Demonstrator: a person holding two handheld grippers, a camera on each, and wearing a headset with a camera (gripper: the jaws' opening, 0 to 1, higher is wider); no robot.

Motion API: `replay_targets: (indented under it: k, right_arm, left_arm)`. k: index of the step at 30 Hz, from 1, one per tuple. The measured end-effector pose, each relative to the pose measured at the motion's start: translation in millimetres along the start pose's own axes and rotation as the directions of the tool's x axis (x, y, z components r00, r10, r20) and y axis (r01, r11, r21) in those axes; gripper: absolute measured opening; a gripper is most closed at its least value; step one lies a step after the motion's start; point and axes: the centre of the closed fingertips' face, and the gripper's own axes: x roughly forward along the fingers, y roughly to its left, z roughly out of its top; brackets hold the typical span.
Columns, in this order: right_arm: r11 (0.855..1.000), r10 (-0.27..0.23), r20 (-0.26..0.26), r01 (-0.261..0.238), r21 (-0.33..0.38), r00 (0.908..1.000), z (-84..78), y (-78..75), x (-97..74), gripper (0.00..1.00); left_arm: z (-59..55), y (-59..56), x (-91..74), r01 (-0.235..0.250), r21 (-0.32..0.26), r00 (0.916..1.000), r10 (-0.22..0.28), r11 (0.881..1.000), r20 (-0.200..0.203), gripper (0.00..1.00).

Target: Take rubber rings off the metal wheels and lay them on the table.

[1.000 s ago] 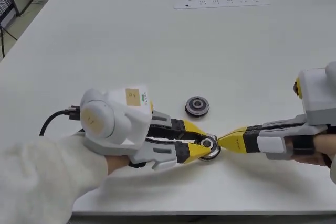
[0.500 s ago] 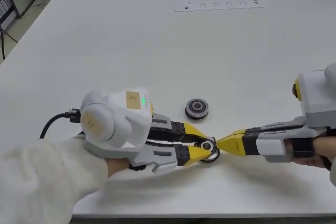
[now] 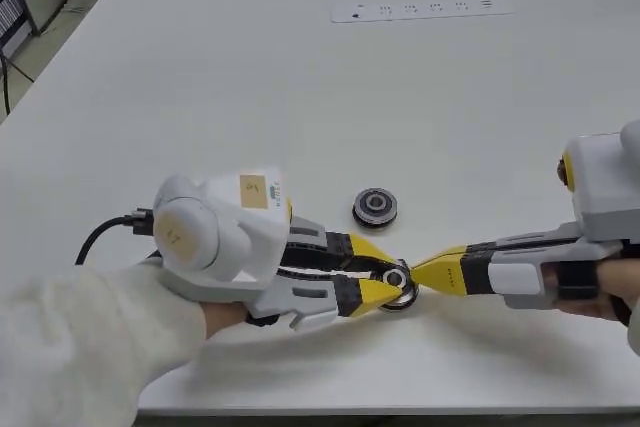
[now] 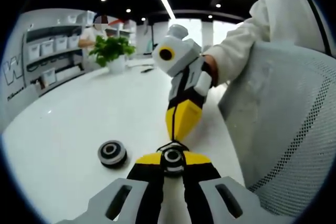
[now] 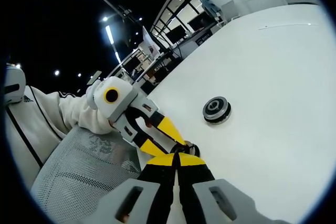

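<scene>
Two small round metal wheels rimmed in black rubber are on the white table (image 3: 300,77). The free wheel (image 3: 375,205) lies flat just beyond the grippers. The left gripper (image 3: 392,280) pinches the second wheel (image 3: 397,275) between its yellow jaws. The right gripper (image 3: 420,272), jaws pressed together, touches that wheel's rim with its tips.

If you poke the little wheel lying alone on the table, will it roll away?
Probably not: the wheel lies flat on the table, so it would likely slide. Its metal middle suggests it's heavy for its size; the black rim may grip.
</scene>
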Motion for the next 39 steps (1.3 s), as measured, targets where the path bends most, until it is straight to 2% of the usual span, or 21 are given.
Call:
replay_targets:
  k: [39]
  right_arm:
    - [0.999, 0.032, 0.024, -0.032, 0.017, 0.9992, 3.3, 4.7, 0.2, 0.0]
  left_arm:
    - [-1.7, 1.0, 0.5, -0.003, -0.003, 1.0, 0.003, 1.0, 0.004, 0.14]
